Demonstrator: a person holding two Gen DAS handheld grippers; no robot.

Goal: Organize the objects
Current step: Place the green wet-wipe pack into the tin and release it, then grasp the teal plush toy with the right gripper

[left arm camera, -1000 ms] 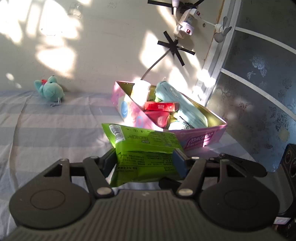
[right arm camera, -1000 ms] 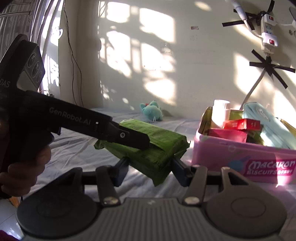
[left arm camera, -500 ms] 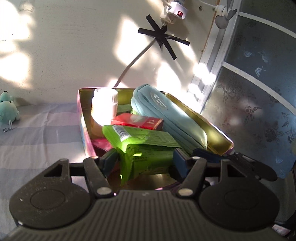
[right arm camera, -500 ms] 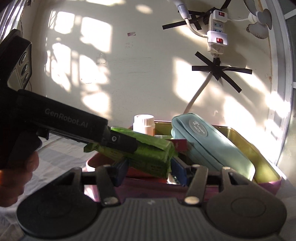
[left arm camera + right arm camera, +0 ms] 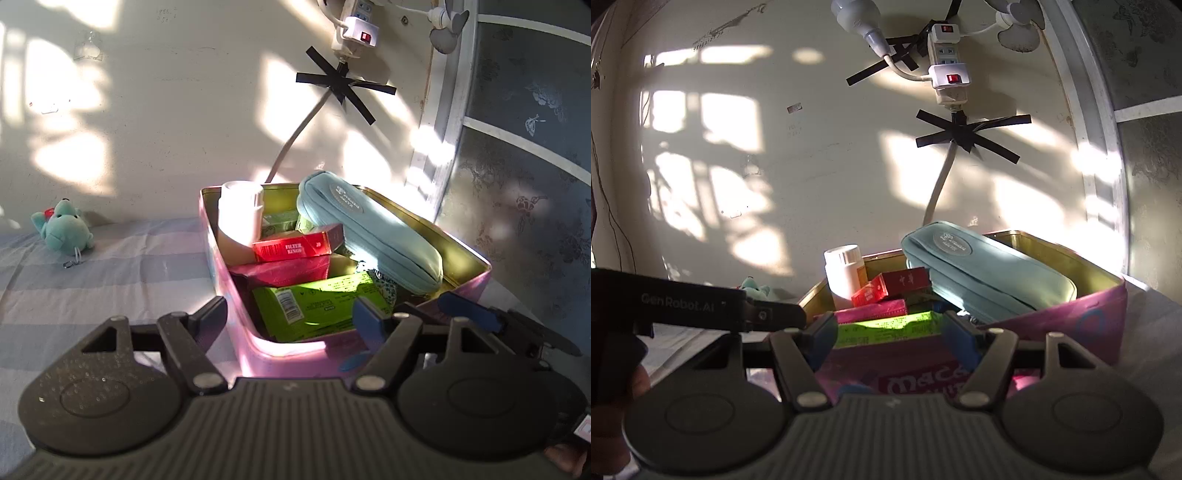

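Observation:
A green packet (image 5: 314, 306) lies inside the pink biscuit tin (image 5: 295, 350), at its near end; it also shows in the right wrist view (image 5: 886, 326). The tin holds a white bottle (image 5: 240, 225), a red box (image 5: 295, 247), a magenta packet (image 5: 284, 269) and a light blue pouch (image 5: 369, 236). My left gripper (image 5: 291, 317) is open and empty, just before the tin's near rim. My right gripper (image 5: 890, 332) is open and empty, at the tin's front wall (image 5: 923, 376).
A teal plush toy (image 5: 64, 230) lies on the striped bedsheet (image 5: 110, 280) by the wall at left. A power strip (image 5: 947, 70) and taped cable hang on the wall behind the tin. A patterned door panel (image 5: 535, 184) stands to the right.
Both grippers carried the green packet to the tin, let it go and opened. The packet now lies in the tin and both grippers have drawn back slightly.

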